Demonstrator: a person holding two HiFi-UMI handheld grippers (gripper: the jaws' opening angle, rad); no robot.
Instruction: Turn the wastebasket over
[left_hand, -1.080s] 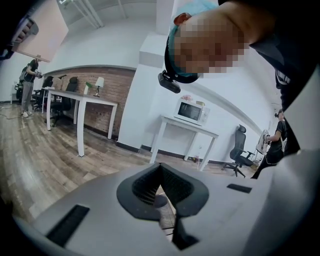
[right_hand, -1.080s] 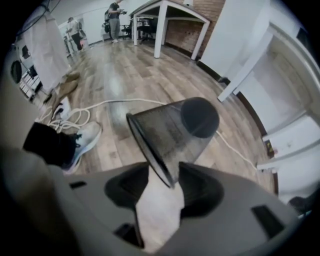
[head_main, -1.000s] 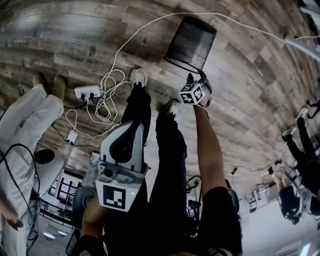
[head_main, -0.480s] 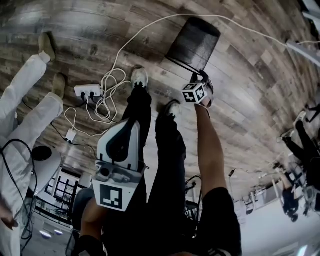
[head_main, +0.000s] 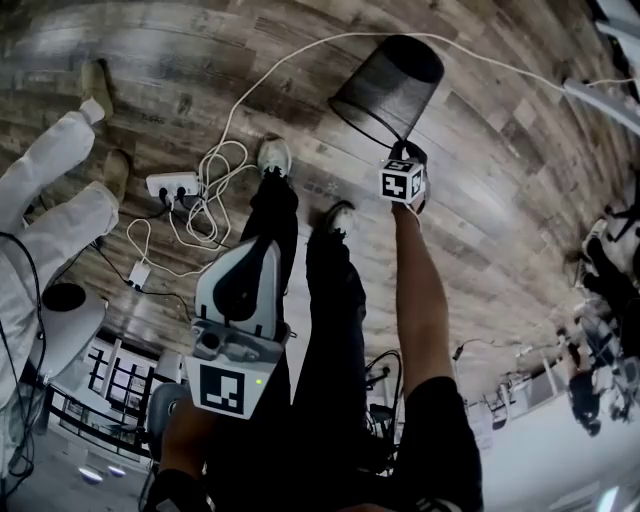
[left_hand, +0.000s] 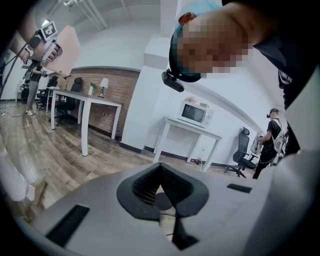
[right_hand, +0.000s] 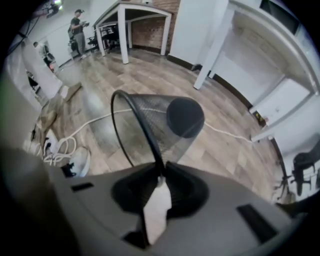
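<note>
Right gripper (right_hand: 159, 172) clamped on the rim of the wire-mesh wastebasket (head_main: 385, 85), flip barely begun.
Status: the grab looks done. The basket hangs tilted straight ahead of the right jaws, near rim pinched between them, solid base pointing away, far side low over the wood floor (head_main: 500, 200). Still left, by my read: most of the rotation, then setting it down. Left gripper (left_hand: 162, 182) is idle, jaws together on nothing, well back from the basket. Versus a second ago: the right jaws were spread wide at the rim and have just been closing onto it. The gripper's marker cube has rolled, and the basket leans further. Left unchanged.
</note>
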